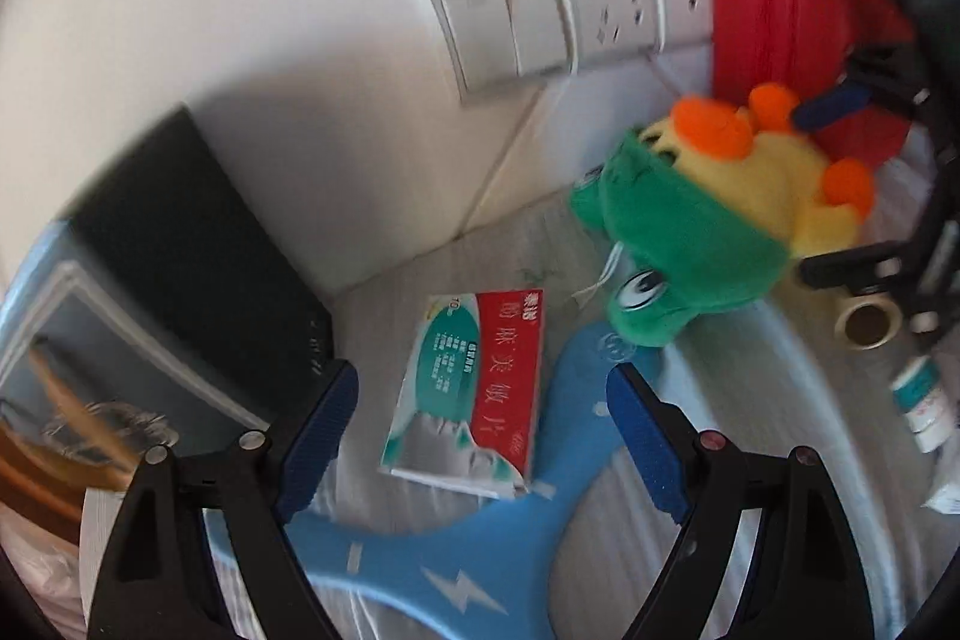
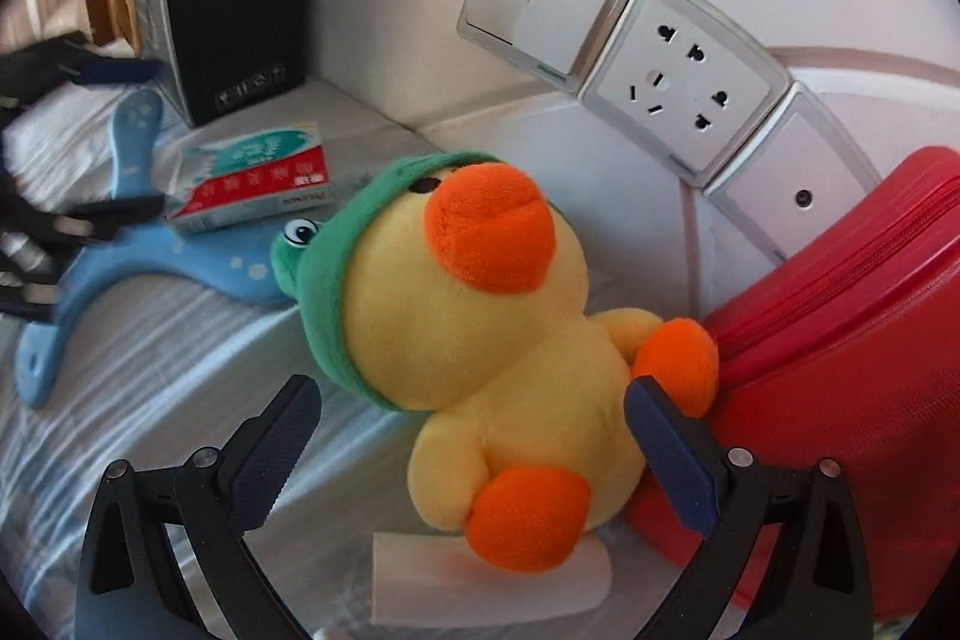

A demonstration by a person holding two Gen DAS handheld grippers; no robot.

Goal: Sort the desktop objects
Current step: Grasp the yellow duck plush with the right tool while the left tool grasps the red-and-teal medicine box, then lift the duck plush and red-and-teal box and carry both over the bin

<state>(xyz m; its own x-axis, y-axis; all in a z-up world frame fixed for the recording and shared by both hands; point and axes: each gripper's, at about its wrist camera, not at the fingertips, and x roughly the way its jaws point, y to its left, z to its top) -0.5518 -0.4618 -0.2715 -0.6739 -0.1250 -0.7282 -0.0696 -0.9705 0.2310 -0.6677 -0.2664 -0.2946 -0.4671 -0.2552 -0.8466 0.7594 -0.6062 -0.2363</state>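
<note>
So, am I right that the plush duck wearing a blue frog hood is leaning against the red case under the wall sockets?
Not quite: the hood on the plush duck is green, not blue, as the right wrist view shows. The rest holds: the duck leans against the red case below the wall sockets.

A white tiled wall (image 2: 372,40) with pale grout lines closes the scene in both views. On it sits a row of silver-framed fittings: a double rocker switch (image 2: 540,1) toward 12 o'clock in the right wrist view, a multi-hole socket (image 2: 684,82) beside it toward 1 o'clock, and a small single-hole plate (image 2: 786,184) further along toward 3 o'clock. The same row (image 1: 576,13) runs across 12 to 1 o'clock in the left wrist view. Below the wall lies a bench (image 2: 180,340) covered in a pale, faintly striped cloth. Wooden furniture (image 1: 36,436) shows at 9 o'clock in the left wrist view, blurred. Soft daylight casts a grey shadow on the wall.
</note>
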